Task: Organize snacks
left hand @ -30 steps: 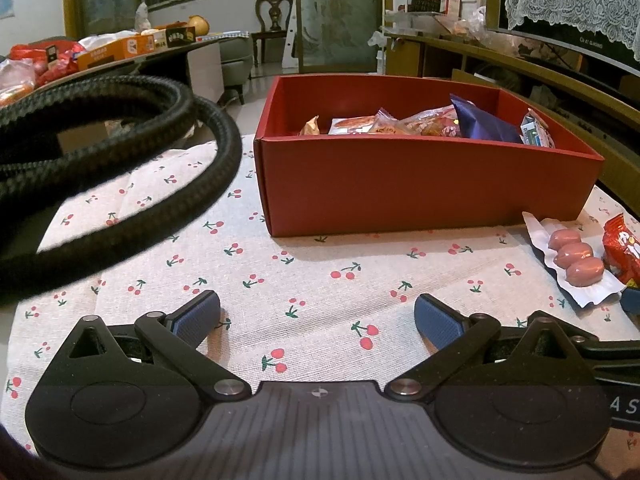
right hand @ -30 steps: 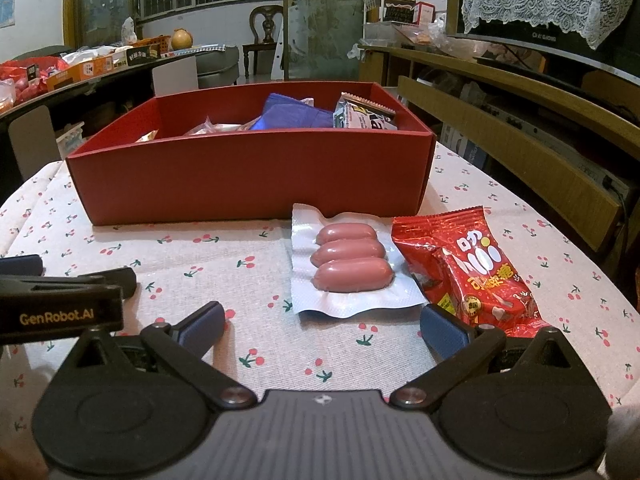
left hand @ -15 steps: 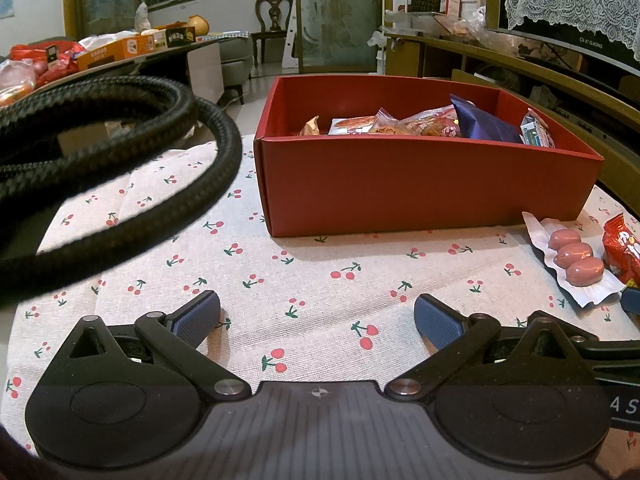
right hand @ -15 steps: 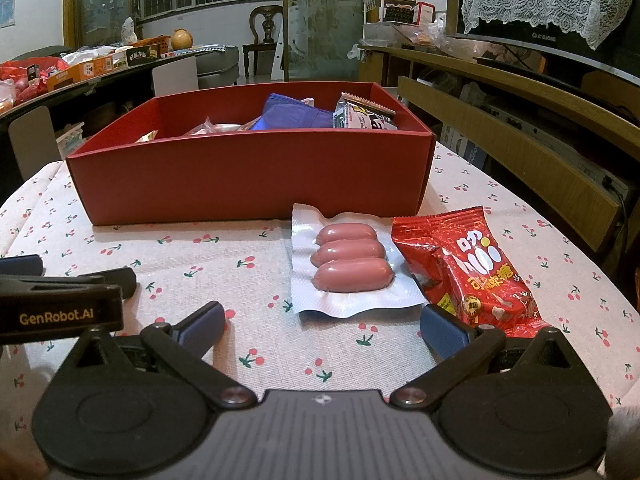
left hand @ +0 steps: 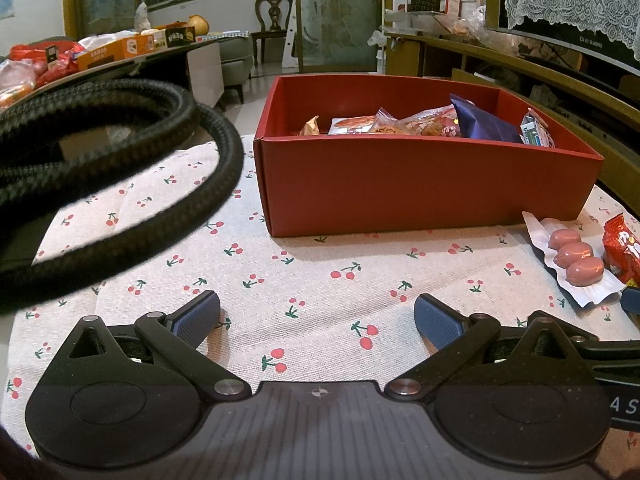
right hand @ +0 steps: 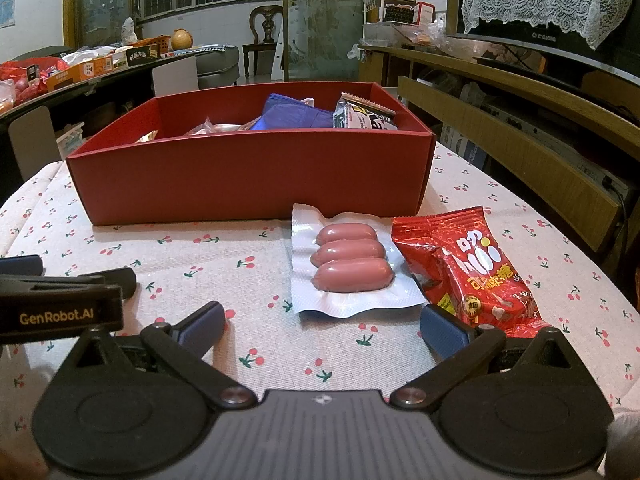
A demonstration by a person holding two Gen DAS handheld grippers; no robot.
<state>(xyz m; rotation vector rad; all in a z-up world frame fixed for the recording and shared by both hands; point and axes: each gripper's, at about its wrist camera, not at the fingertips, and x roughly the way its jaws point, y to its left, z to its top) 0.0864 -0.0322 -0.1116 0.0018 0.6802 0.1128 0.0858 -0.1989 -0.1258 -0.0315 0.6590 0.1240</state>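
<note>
Both grippers are hovering low over the counter [right hand: 224, 248] with jaws spread wide, holding nothing. The right gripper [right hand: 322, 326] is facing the sausage pack [right hand: 352, 266], which is lying just before the red box [right hand: 248, 176], touching the red candy bag [right hand: 472, 268]. The left gripper [left hand: 317, 318] is facing bare cloth before the box [left hand: 420, 188].

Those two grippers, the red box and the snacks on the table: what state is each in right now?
Left gripper: open, empty, low over the tablecloth.
Right gripper: open, empty, facing the sausage pack.
Red box: lidless, partly filled with wrapped snacks.
Sausage pack: sealed, flat on the cloth, outside the box.
Red candy bag: sealed, lying beside the sausages, outside the box.
</note>
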